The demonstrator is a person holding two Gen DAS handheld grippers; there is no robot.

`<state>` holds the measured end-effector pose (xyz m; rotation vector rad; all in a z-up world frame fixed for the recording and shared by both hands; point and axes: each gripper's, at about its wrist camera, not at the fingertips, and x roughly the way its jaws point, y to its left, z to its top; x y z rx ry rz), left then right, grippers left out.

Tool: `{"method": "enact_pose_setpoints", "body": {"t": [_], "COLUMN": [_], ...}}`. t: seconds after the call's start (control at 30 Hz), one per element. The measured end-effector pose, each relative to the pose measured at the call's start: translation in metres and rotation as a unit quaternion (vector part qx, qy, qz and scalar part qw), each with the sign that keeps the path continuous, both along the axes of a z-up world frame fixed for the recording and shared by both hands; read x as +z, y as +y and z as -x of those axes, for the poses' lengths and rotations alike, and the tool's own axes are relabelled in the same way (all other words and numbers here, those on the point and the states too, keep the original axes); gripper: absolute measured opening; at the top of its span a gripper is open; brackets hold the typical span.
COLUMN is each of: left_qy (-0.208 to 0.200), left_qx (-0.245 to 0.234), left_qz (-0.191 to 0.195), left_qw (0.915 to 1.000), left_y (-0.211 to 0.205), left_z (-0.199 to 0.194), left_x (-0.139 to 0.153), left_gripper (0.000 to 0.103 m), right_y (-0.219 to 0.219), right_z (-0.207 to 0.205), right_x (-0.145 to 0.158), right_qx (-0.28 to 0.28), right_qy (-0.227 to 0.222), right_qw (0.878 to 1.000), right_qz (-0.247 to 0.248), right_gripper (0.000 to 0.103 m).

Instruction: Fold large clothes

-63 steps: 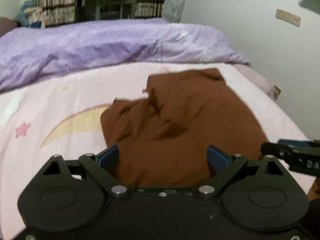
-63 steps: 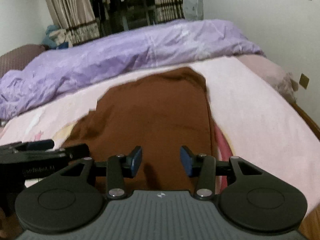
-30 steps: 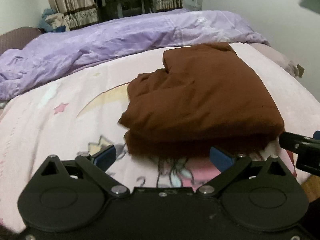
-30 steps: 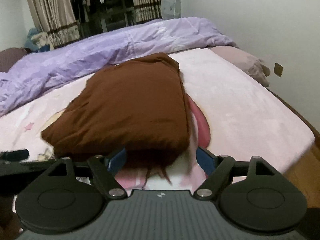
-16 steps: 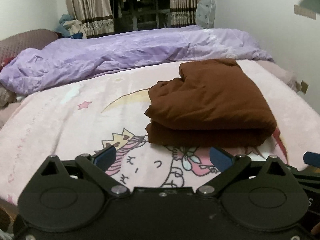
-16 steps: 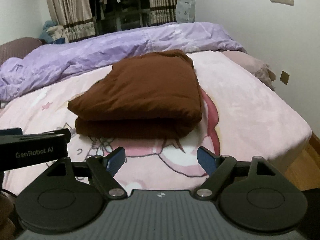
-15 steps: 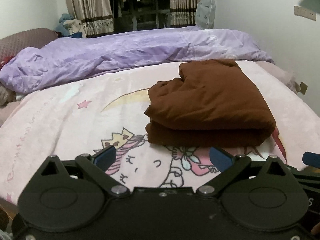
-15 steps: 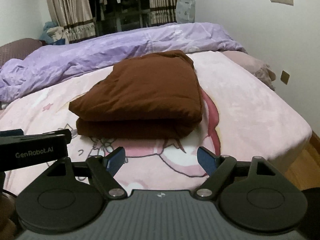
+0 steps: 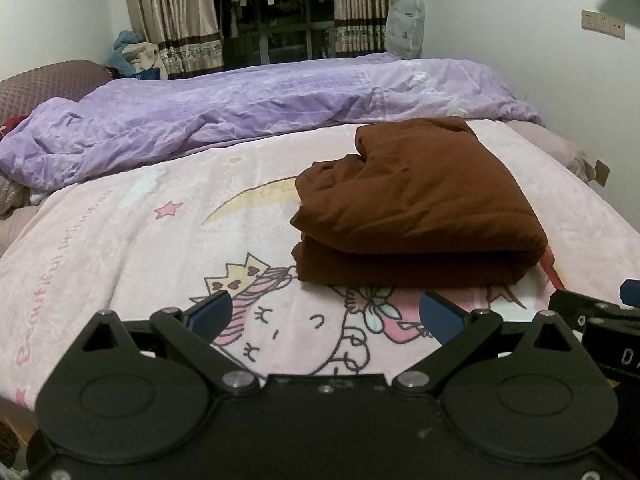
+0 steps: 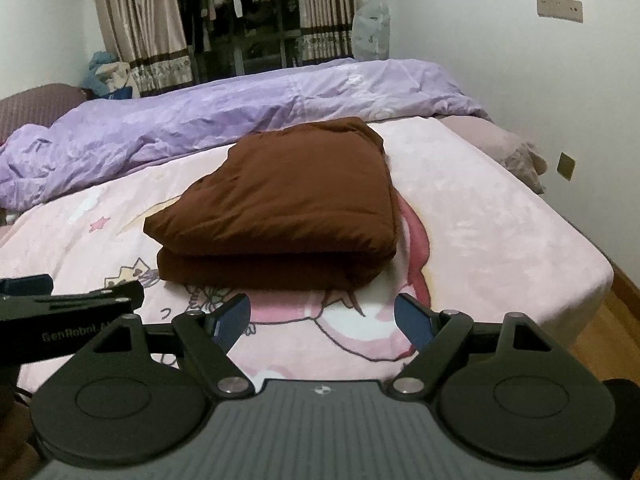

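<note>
The brown garment (image 10: 280, 204) is lying folded on the pink blanket (image 10: 480, 224), and both the left gripper (image 9: 326, 314) and right gripper (image 10: 322, 318) are hovering spread and empty (best lifting away without brushing the near fold).

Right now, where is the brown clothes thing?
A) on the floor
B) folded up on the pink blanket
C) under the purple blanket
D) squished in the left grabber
B: the brown garment lies folded in a stack on the pink blanket, and both the left gripper and the right gripper are open and empty.
</note>
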<state>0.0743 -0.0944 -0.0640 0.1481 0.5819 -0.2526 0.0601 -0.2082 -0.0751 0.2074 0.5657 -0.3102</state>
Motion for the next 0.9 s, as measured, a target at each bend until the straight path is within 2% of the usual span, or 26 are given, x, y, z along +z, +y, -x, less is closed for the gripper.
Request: {"method": "enact_pose_setpoints", "body": {"t": [0.73, 0.9], "left_qy": [-0.002, -0.026], "left_qx": [-0.011, -0.019], "left_qz": [-0.004, 0.0], "left_qw": [0.9999, 0.9995], "left_y": [-0.001, -0.002], "left_z": [0.005, 0.012], "left_x": [-0.002, -0.001], "left_gripper": [0.103, 0.102], "right_y": [0.0, 0.001], "right_z": [0.001, 0.002], "right_x": [-0.002, -0.004], "right_qx": [-0.004, -0.001], "right_qy": [0.007, 0.01], "right_qw": [1.0, 1.0], "right_qz": [0.006, 0.008], "right_gripper": [0.096, 0.096]}}
